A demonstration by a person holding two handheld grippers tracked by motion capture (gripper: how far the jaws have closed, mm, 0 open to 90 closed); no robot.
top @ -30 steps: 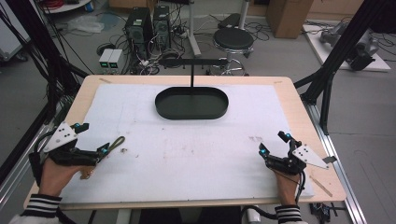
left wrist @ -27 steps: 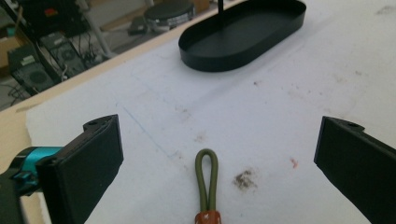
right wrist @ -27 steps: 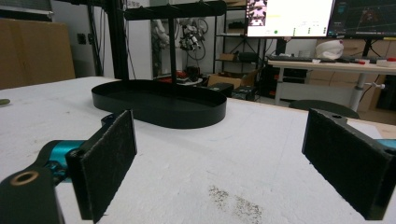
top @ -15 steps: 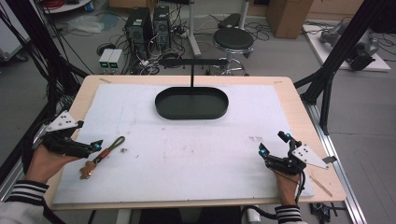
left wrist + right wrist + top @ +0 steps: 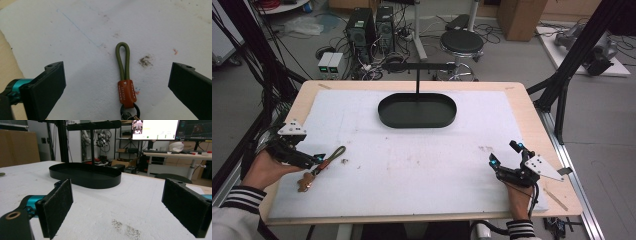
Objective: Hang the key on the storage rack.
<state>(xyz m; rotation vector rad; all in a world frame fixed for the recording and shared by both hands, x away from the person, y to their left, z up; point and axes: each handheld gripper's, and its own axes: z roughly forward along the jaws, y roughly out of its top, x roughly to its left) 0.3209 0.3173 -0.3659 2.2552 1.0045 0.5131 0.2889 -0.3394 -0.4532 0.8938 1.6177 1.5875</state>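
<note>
Left gripper (image 5: 314,159) spread wide over olive key strap (image 5: 123,65) on desk (image 5: 422,160) (pre-grasp, seemingly); next: lower, pinch loop; right gripper (image 5: 504,159) spread, idle.

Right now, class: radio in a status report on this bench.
Left gripper open, jaws astride keychain. Right gripper open, idle. Nothing in the way.

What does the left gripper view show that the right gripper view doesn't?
Left gripper view: a key strap with an olive cord loop, a brown leather tab and a dark ring, lying flat between the open jaws of the left gripper. Right gripper view: a black oval tray with an upright stand rising from it, and monitors and desks behind. Both: the white mat, stained, and a pair of wide-open black jaws with nothing gripped, as on the right gripper.
</note>
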